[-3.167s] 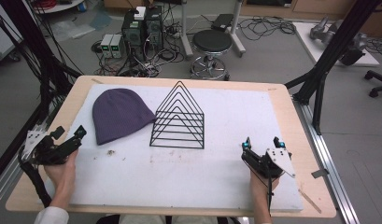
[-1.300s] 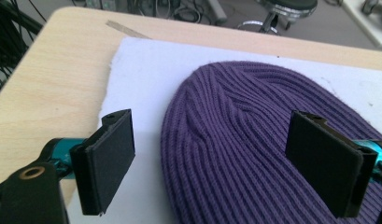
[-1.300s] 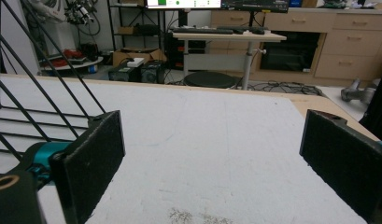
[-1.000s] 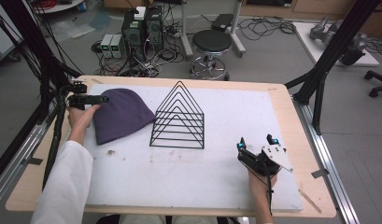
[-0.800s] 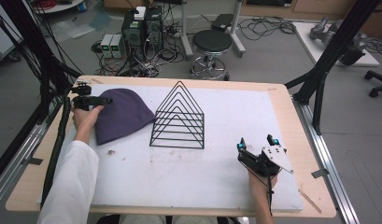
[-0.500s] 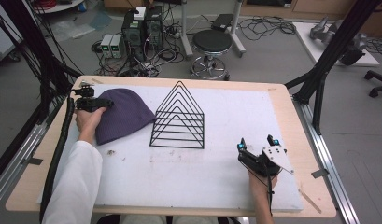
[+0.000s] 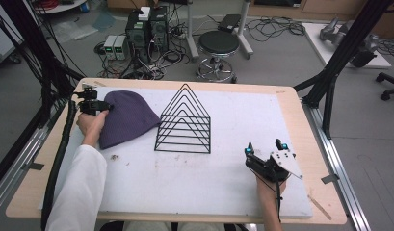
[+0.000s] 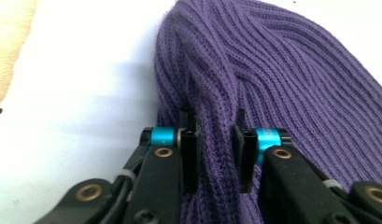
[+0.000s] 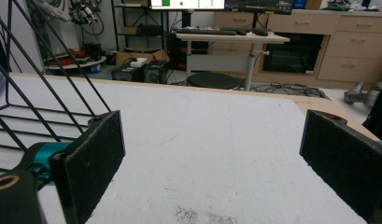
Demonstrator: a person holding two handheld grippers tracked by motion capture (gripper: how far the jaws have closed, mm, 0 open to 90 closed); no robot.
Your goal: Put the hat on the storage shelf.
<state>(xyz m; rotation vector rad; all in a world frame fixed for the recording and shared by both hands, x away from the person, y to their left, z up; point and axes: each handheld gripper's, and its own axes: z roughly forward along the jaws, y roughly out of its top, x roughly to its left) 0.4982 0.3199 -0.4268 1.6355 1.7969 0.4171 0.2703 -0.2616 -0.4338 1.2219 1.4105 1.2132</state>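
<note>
Beanie (image 7: 127, 118), purple ribbed knit, lies at the upper left of the high view on my white-topped counter (image 7: 194, 187), beside a black wire rack (image 7: 184, 126). My left hand-held gripper (image 8: 211, 140) pinches a fold at its outer edge. My right hand-held gripper (image 7: 263, 153) sits spread wide at lower right, bare counter before it.

A raised fold of the purple knitted beanie (image 8: 272, 79) is pinched between the jaws of the left gripper (image 8: 215, 149), above the white tabletop (image 8: 76, 93)
</note>
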